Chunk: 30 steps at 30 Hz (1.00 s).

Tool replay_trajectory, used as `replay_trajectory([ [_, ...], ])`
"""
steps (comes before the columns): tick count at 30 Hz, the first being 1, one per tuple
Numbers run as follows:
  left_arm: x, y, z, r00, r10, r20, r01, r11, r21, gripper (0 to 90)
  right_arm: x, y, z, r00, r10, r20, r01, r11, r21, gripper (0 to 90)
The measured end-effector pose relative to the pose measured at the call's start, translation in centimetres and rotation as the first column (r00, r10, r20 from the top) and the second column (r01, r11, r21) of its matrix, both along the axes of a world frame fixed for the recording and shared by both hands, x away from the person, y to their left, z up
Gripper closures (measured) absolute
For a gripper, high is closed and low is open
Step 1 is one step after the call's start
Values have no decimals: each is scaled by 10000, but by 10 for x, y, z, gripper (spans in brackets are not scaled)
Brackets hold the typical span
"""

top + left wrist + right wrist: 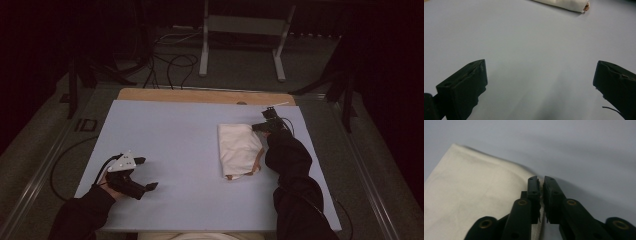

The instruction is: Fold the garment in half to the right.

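Nearest the camera in the high view, your left sleeve and left hand-held gripper (145,174) rest at about 8 o'clock on the pale tabletop (190,150), the jaws spread wide and holding nothing; the left gripper view confirms bare surface between them. Your right hand-held gripper (256,128) lies at about 2 o'clock, and in the right gripper view its jaws are clamped on the edge of the cream cloth (474,195), a thin strip of fabric pinched between them.

The cloth (239,150) lies right of centre, already folded into a narrow, roughly oblong pad running from 12 toward 6 o'clock. A brownish patch (257,165) shows at its near right corner; whether this is lining or another layer cannot be told. Judged from this, the folding is well advanced: at least one fold is laid, and the grip on the far right corner suggests a further fold or a straightening pull remains. Your left tool would have to cross toward 3 o'clock to assist.

Nothing else stands on the tabletop. Beyond its far edge, at 12 o'clock, a grey metal frame (245,30) and loose black cables (172,65) lie on the floor, well apart from the work. Your own right forearm (287,155) just beside the cloth's right edge is the only obstruction.
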State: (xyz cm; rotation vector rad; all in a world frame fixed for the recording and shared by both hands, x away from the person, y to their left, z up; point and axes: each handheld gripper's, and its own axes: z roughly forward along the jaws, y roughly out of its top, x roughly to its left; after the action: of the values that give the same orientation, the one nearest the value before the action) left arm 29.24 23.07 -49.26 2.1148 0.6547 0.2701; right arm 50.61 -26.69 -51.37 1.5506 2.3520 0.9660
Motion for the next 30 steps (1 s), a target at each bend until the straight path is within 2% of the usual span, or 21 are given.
replay_trajectory([
  [2,0,0,0,10000,-1,-4,1,10000,9,3,-1,0,0,10000,9,-19,-9,10000,-2,896],
  [4,0,-1,0,10000,-21,-10,21,10000,14,2,-1,1,0,10000,51,34,-50,9999,-94,900],
  [6,0,-1,0,10000,-32,13,32,10000,5,3,-3,2,4,9996,35,293,-23,9992,-410,900],
  [11,0,0,1,10000,-11,19,11,10000,10,3,-5,1,13,9975,-52,708,97,9979,-638,900],
  [14,-1,-1,1,10000,-24,30,24,10000,23,3,-5,0,14,9966,-201,798,263,9966,-778,900],
  [16,0,0,1,10000,-24,20,24,10000,7,3,-5,-2,14,9969,-215,753,265,9975,-658,900],
  [17,0,0,0,10000,-4,21,4,10000,-13,2,-5,-3,13,9960,-299,837,379,9947,-955,900],
  [22,0,0,0,10000,-30,-11,30,10000,41,3,-5,-2,9,9969,-263,741,342,9936,-1080,900],
  [24,0,-1,-1,10000,-39,-25,39,10000,62,3,-4,1,6,9968,-309,738,418,9876,-1512,900],
  [29,0,-1,0,10000,-46,12,46,10000,45,2,-4,1,2,9958,-440,799,578,9819,-1805,900],
  [30,0,0,0,10000,-26,8,26,10000,-5,2,-4,0,2,9946,-641,818,789,9779,-1934,900],
])
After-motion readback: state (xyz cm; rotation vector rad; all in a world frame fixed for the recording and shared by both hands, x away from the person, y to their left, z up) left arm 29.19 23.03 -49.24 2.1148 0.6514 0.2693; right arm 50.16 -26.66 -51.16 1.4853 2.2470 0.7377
